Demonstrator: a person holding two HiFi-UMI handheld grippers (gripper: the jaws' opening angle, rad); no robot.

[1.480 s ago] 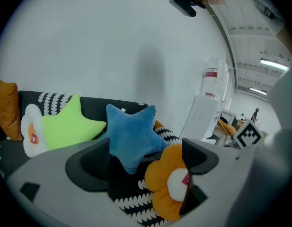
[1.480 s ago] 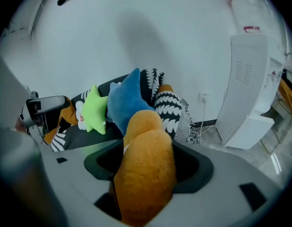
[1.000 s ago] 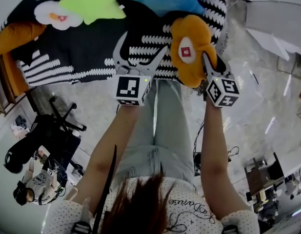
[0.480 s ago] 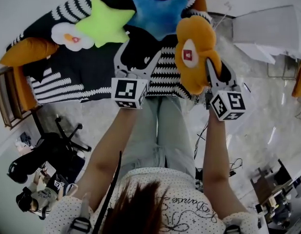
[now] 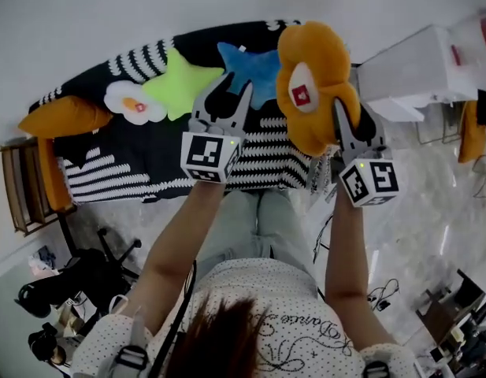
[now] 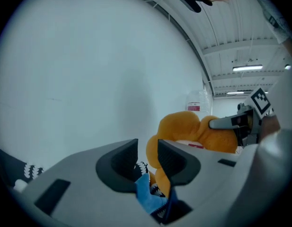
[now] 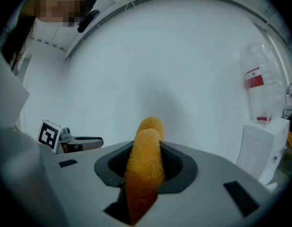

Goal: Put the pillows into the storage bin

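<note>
An orange flower pillow (image 5: pixel 309 77) with a white centre hangs in the air, and my right gripper (image 5: pixel 346 110) is shut on its edge. In the right gripper view the orange plush (image 7: pixel 146 167) fills the gap between the jaws of the right gripper (image 7: pixel 146 155). My left gripper (image 5: pixel 229 93) is raised beside it over the bed; its jaws have just been closing, but a gap still shows and they hold nothing. In the left gripper view the left gripper (image 6: pixel 147 151) points at the orange pillow (image 6: pixel 183 126). A white box-shaped bin (image 5: pixel 408 73) stands to the right of the bed.
On the black-and-white striped bed cover (image 5: pixel 140 164) lie a green star pillow (image 5: pixel 179 85), a blue star pillow (image 5: pixel 250 65), a white flower pillow (image 5: pixel 132 101) and an orange cushion (image 5: pixel 65 116). A wooden bed frame (image 5: pixel 22 187) shows at left. A black office chair (image 5: pixel 85 274) stands on the floor.
Both grippers have risen, and the orange flower pillow has come up off the bed with the right one. The left gripper's jaws have narrowed from a wide V.
</note>
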